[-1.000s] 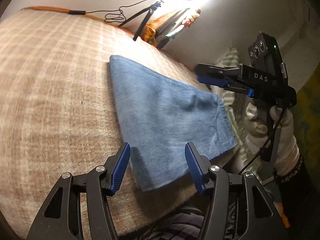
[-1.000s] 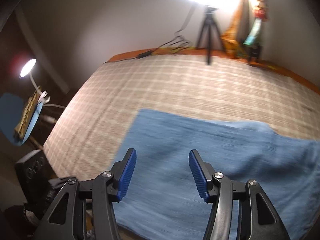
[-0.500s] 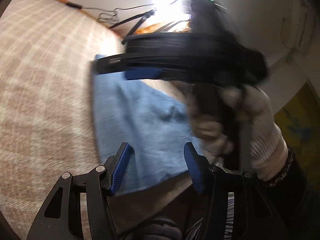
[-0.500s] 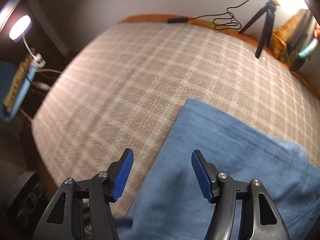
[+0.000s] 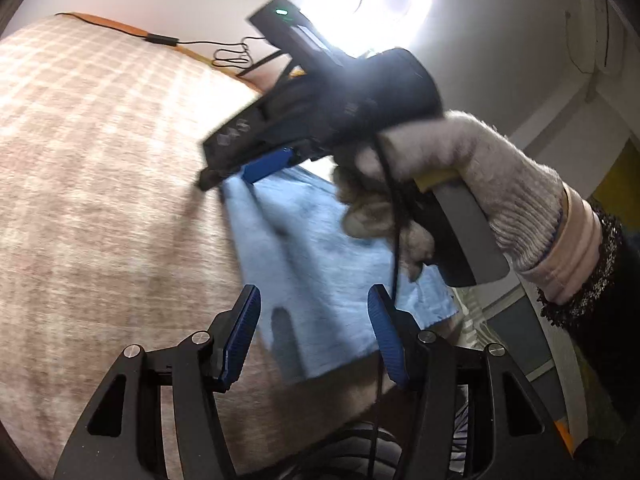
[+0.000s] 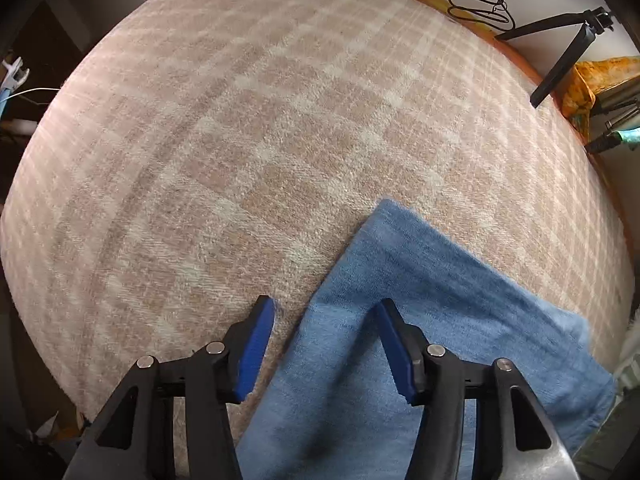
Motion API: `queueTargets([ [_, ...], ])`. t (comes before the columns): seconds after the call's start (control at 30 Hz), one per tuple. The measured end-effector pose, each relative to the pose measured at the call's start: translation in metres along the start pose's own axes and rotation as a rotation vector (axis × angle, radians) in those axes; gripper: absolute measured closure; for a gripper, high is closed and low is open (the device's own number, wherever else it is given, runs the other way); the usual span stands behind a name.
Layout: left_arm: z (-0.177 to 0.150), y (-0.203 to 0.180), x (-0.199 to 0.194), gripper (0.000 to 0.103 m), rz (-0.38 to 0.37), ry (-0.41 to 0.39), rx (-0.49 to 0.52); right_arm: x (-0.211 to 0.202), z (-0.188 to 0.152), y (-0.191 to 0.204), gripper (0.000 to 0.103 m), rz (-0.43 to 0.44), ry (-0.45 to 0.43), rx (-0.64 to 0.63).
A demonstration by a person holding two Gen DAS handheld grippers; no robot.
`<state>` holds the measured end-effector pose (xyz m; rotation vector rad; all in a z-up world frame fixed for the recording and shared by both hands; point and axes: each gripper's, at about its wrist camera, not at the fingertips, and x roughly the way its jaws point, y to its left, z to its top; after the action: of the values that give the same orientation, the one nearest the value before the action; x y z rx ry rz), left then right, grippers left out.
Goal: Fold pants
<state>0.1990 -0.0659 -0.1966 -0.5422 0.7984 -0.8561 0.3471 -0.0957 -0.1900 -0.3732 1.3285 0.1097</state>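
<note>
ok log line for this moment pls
stage: reaching | pants: folded, flat on blanket | right tool: closing, straddles pants edge, no grip | left tool: open, empty

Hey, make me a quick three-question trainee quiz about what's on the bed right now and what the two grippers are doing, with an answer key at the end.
1. True or false: the blue pants lie on a checked blanket.
2. Multiple choice: where does the right gripper sit? A) above the left edge of the pants, one finger over the blanket, one over the cloth; B) clamped on the tripod; C) over the black cable.
3. Fill in: in the left wrist view, the left gripper is open and holds ____.

Key: 1 true; 2 A; 3 nothing. The right gripper's jaws have just been closing, with the pants' edge between them but not yet pinched.
</note>
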Motion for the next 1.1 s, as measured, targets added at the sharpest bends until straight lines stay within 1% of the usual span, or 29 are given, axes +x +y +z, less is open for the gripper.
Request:
queueTargets([
  [0.03,0.002,0.003,0.000,0.047,0.001,-0.002,-0.010,-0.002,-0.001,-0.003,0.075,-0.017,-0.009,0.000],
  [0.07,0.004,0.003,0.000,0.047,0.000,-0.002,-0.015,-0.002,0.000,-0.005,0.082,-0.016,-0.011,0.002],
  [0.1,0.006,0.004,0.002,0.047,0.002,-0.001,-0.020,-0.003,-0.001,-0.009,0.085,0.009,-0.018,0.013],
  [0.13,0.009,0.004,0.004,0.046,0.001,0.004,-0.024,-0.005,-0.002,-0.014,0.093,0.034,-0.028,0.026],
  [0.17,0.011,0.004,0.009,0.046,-0.002,0.010,-0.028,-0.006,-0.004,-0.018,0.097,0.049,-0.039,0.034],
  [0.23,0.013,0.003,0.017,0.042,-0.001,0.029,-0.035,-0.012,-0.010,-0.026,0.100,0.075,-0.071,0.053],
  [0.37,0.014,0.004,0.035,0.041,0.003,0.069,-0.050,-0.034,-0.025,-0.050,0.101,0.136,-0.144,0.097],
  [0.47,0.014,0.007,0.043,0.041,-0.024,0.078,-0.076,-0.052,-0.032,-0.069,0.101,0.177,-0.188,0.133],
  [0.53,0.014,0.004,0.046,0.045,-0.054,0.063,-0.074,-0.060,-0.036,-0.080,0.101,0.191,-0.197,0.139],
  [0.57,0.015,0.003,0.046,0.049,-0.064,0.060,-0.066,-0.063,-0.037,-0.082,0.101,0.196,-0.202,0.146],
  [0.6,0.015,0.000,0.049,0.058,-0.072,0.052,-0.053,-0.066,-0.039,-0.086,0.101,0.199,-0.207,0.152],
  [0.67,0.015,-0.009,0.048,0.065,-0.077,0.033,-0.023,-0.069,-0.042,-0.087,0.101,0.200,-0.214,0.154],
  [0.7,0.015,-0.013,0.046,0.072,-0.079,0.015,-0.008,-0.071,-0.042,-0.087,0.101,0.201,-0.214,0.153],
  [0.73,0.016,-0.015,0.046,0.076,-0.079,0.005,0.003,-0.073,-0.043,-0.090,0.098,0.206,-0.213,0.149],
  [0.8,0.019,-0.021,0.047,0.076,-0.074,-0.009,0.025,-0.070,-0.037,-0.077,0.090,0.204,-0.197,0.150],
  [0.83,0.020,-0.025,0.048,0.076,-0.067,-0.011,0.043,-0.071,-0.037,-0.076,0.073,0.193,-0.193,0.151],
  [0.87,0.021,-0.029,0.050,0.076,-0.062,-0.016,0.051,-0.070,-0.035,-0.073,0.062,0.182,-0.191,0.149],
  [0.93,0.021,-0.034,0.050,0.076,-0.064,-0.022,0.060,-0.071,-0.033,-0.069,0.062,0.158,-0.176,0.126],
  [0.97,0.022,-0.036,0.052,0.076,-0.063,-0.024,0.066,-0.069,-0.032,-0.066,0.057,0.154,-0.160,0.111],
  [1.03,0.023,-0.042,0.056,0.076,-0.059,-0.027,0.085,-0.064,-0.030,-0.062,0.051,0.136,-0.136,0.096],
  [1.1,0.022,-0.047,0.057,0.076,-0.060,-0.028,0.098,-0.059,-0.030,-0.056,0.051,0.129,-0.113,0.079],
])
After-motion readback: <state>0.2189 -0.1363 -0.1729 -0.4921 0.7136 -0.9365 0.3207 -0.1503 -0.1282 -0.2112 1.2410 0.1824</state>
